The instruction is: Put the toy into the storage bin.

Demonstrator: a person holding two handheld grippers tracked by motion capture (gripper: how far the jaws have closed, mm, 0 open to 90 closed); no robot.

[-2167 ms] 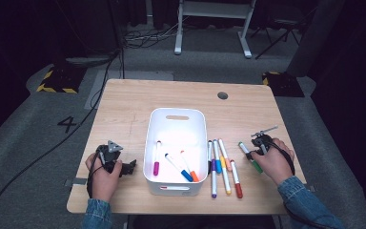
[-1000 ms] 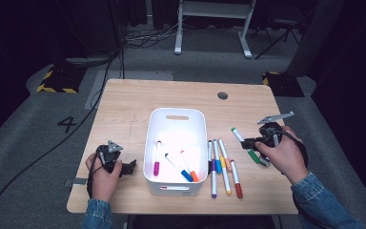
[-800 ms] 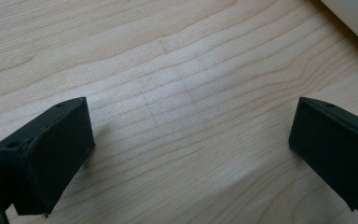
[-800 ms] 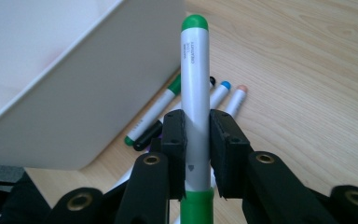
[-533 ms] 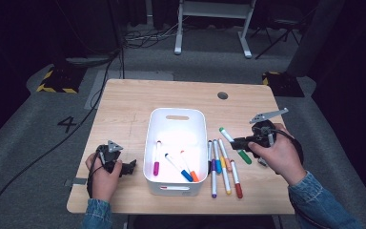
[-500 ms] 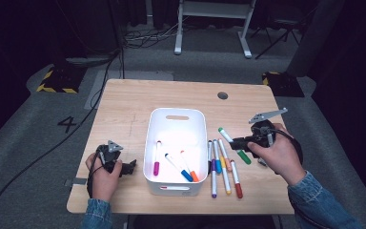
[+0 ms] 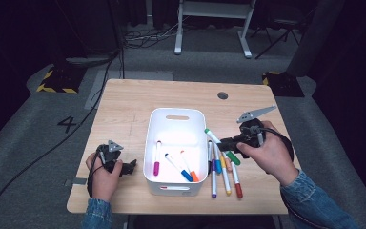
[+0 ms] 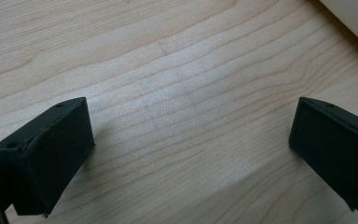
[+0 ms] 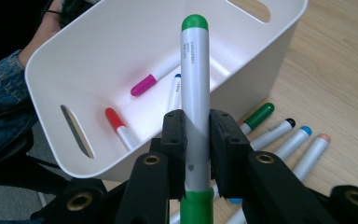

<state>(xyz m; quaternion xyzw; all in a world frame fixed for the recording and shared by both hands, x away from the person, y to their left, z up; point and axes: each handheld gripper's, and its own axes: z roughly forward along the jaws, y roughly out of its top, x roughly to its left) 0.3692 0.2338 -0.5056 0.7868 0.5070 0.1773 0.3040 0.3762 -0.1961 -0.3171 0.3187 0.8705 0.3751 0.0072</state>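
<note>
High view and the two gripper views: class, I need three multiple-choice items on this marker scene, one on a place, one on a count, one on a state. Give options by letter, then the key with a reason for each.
1. Where do the loose markers lie on the table?
A. left of the white bin
B. right of the white bin
C. behind the white bin

2. How many markers lie inside the white bin?
A. one
B. three
C. six

3. What is the state of the right gripper?
A. shut on the green-capped marker
B. wide open over the table
C. shut on nothing

Key:
1 B, the high view shows them in a row just right of the bin.
2 B, the high view shows three on its floor: magenta-capped, blue-capped and orange-capped.
3 A, the right gripper view shows both pads pressed on the green-capped marker, which points at the bin.
</note>
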